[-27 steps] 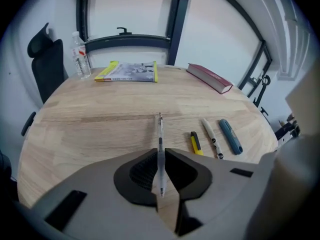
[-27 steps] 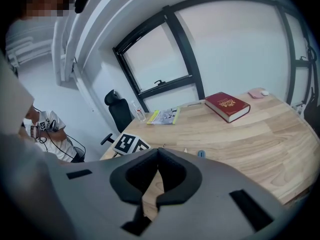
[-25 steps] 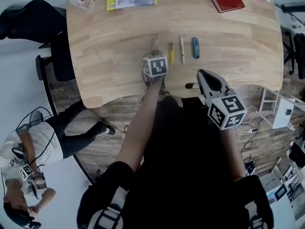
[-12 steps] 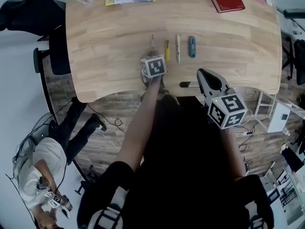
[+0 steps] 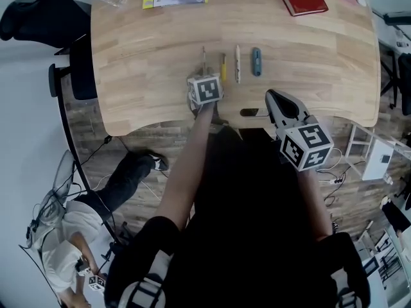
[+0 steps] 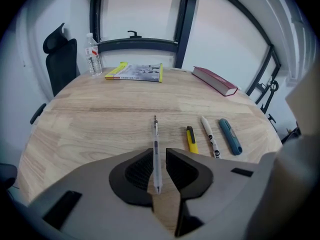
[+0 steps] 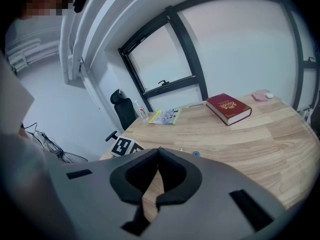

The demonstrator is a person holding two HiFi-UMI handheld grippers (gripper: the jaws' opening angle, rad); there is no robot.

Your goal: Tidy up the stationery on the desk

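The left gripper (image 6: 159, 153) has its jaws slightly apart, straddling the clear pen (image 6: 155, 134) without clamping it. The pen lies flat on the desk (image 6: 90, 119), long axis running away from the person, parallel to the yellow marker (image 6: 191, 139). The right gripper (image 7: 158, 152) is closed and empty.

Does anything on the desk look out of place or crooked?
A dark pen-like item lies crosswise near the front edge of the desk, apart from the clear pen, yellow marker, white pen and blue item lying parallel.
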